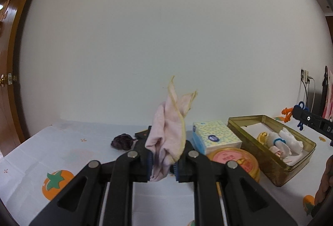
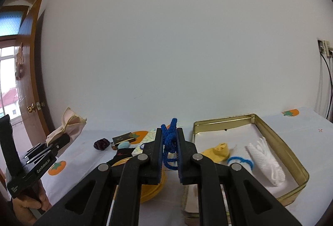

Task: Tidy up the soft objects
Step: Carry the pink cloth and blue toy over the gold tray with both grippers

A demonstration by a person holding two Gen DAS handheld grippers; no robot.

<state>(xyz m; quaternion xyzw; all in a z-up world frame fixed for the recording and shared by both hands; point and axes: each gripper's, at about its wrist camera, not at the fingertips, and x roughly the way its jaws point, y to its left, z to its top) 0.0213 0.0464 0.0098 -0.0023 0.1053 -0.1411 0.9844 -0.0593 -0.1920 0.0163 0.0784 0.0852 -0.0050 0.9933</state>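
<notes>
My left gripper (image 1: 162, 165) was pinching the pink cloth (image 1: 168, 132) between its blue-padded fingers, the cloth standing up above the jaws with its yellow-trimmed corners pointing toward the wall. From the right wrist view I could see that same left gripper (image 2: 60, 142) at the far left, held above the table with the cloth (image 2: 68, 126) bunched at its tip.

My right gripper (image 2: 169, 155) was clamped on the blue cord (image 2: 169, 138) — a knotted bundle rising between the fingers, with loops hanging down below them. In the left wrist view the right gripper (image 1: 299, 114) showed at the right edge, the blue cord (image 1: 301, 105) looped around its tip, above the table's far right side.

The gold tin (image 2: 270, 134) sat open on the white tablecloth (image 1: 52, 149) printed with orange persimmons, just right of my right gripper. Inside it lay a yellow sock (image 2: 218, 151), a blue ring of cord (image 2: 241, 160) and a white glove (image 2: 264, 159), side by side.

Left of the tin stood a tissue pack (image 1: 214, 136), with a round yellow-rimmed can (image 1: 237, 160) touching its near side. Further left, a dark purple scrunchie (image 1: 122, 141) lay on the cloth — near a flat black box (image 2: 124, 137) and a small pale-blue object (image 2: 124, 144) that I couldn't identify.
</notes>
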